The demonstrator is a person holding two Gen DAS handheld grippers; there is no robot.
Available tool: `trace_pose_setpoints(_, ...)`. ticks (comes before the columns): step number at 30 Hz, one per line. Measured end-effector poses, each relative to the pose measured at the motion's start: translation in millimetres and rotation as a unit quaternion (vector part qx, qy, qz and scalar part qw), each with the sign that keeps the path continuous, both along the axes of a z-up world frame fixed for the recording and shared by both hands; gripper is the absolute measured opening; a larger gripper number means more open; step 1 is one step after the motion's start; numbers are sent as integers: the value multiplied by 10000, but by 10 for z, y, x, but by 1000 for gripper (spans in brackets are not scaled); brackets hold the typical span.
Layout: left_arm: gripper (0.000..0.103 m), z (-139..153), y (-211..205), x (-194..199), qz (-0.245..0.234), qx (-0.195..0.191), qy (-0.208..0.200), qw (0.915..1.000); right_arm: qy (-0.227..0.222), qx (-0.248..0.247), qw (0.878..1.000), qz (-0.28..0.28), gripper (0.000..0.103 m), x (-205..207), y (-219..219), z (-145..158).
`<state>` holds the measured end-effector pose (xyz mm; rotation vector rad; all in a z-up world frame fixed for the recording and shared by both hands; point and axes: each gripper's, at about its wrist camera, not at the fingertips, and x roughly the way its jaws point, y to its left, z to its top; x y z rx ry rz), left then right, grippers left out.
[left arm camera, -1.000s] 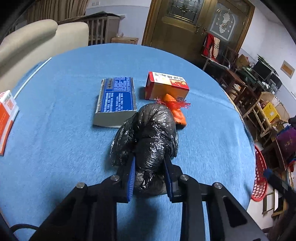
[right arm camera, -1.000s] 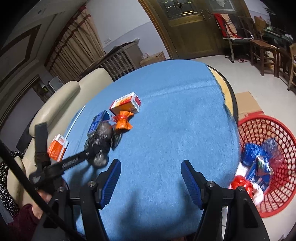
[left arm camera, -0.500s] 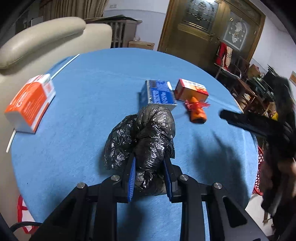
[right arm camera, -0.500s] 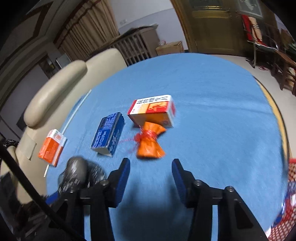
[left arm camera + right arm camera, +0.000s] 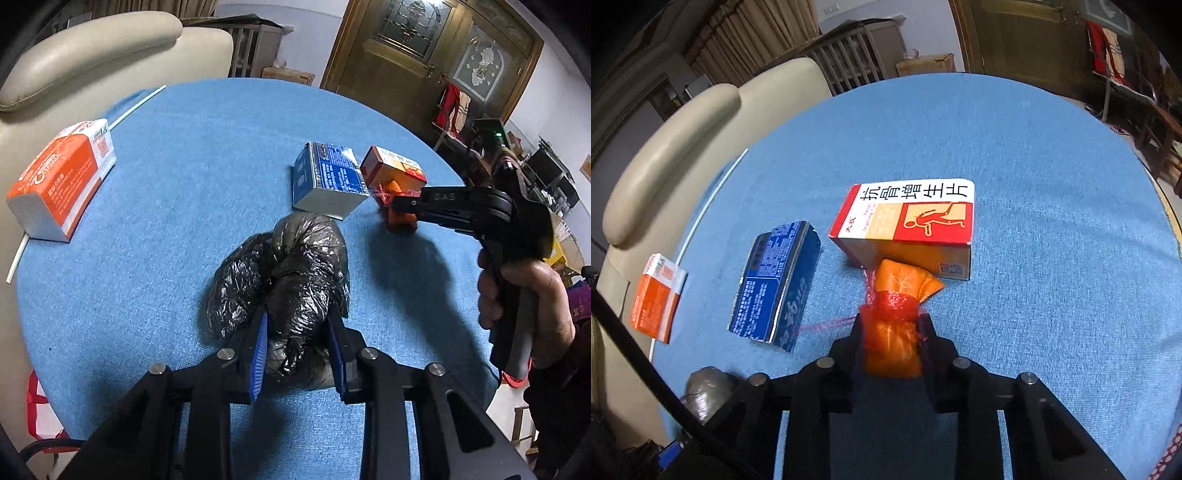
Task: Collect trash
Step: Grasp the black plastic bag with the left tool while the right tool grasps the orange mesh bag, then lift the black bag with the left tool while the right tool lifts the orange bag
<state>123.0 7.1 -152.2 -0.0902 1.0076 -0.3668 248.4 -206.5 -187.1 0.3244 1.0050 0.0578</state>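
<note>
Left gripper point(image 5: 297, 349) is clamped on a crumpled black plastic bag point(image 5: 284, 280) resting on the blue table point(image 5: 177, 206). Right gripper point(image 5: 891, 332) has its jaws closing on an orange packet point(image 5: 892, 339), pads pressing its sides; the packet lies just near of a red-and-white box point(image 5: 905, 218), with a blue box point(image 5: 775, 284) to its left.

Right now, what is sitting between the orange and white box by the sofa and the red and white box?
The blue box lies between the orange and white box and the red and white box; the rest is bare blue tablecloth. The right wrist view shows it best.
</note>
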Motion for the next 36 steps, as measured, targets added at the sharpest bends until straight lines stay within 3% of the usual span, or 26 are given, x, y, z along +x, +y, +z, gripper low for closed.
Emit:
trace_pose_setpoints(6,37,-8,-3,49,44,28,-9,10000,-91,135,9998,110,27,-319,-55,52)
trace_pose_setpoints(15,37,1,-162,13,-26,453,-339,9984,-265,436,9982,320,27,-976,-115,201)
trace_pose_setpoints(24,13,85,-317,-98,-188,789,-671,9944,-389,497,9975,316,27,-1498,-159,256)
trace_pose_setpoints(30,10,175,-361,-179,-223,760,-770,9939,-485,495,9973,260,27,-1770,-186,284)
trace_pose_setpoints(36,10,215,-258,-237,-305,340,-624,9970,-526,556,9969,171,27,-1904,-232,298)
